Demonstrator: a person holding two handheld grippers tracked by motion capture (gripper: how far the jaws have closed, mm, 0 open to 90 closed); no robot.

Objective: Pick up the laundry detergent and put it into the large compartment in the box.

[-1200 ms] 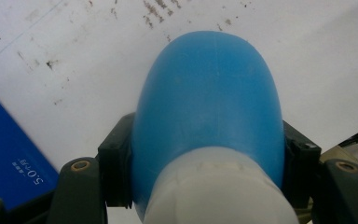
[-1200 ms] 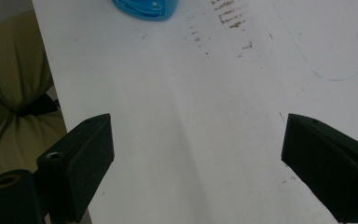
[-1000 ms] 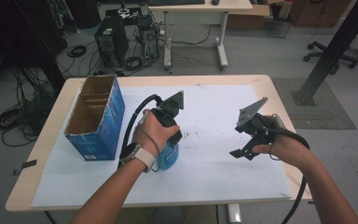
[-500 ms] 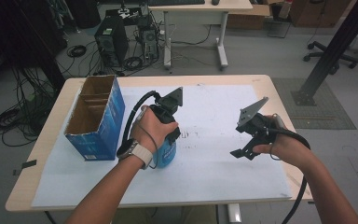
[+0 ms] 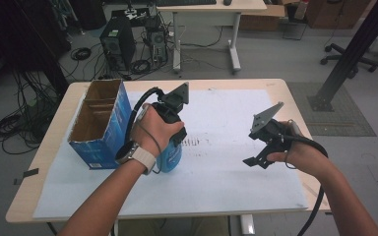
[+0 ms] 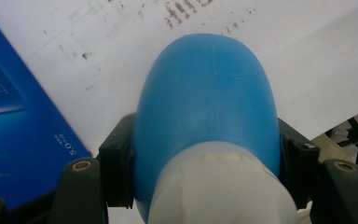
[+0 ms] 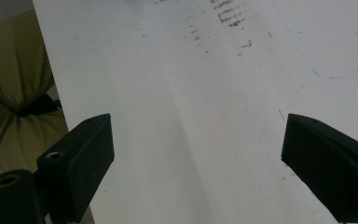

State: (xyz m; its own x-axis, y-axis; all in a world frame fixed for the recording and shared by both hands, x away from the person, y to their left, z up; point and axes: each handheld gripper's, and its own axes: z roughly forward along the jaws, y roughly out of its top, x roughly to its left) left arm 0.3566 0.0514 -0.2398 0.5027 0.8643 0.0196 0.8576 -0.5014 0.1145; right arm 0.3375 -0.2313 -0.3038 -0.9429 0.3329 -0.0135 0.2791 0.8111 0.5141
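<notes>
Jaws of our left gripper (image 6: 205, 186) clamp the blue bottle (image 6: 207, 107) between them, probably for lifting; our right gripper (image 7: 205, 172) gapes wide, empty.

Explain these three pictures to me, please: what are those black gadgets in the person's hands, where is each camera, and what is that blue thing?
There is no robot here. A person holds a hand-operated two-jaw gripper in each hand, and each one carries its own small camera.

The high view looks down from above the person's side of the table. A white sheet covers it, and an open blue cardboard box stands at the left.

The left gripper view looks along the left gripper. Its black jaws press on both sides of a blue bottle with a white top. From above, that bottle stands beside the box.

The right gripper view looks along the right gripper, whose jaws are wide apart above the bare sheet, holding nothing.
</notes>
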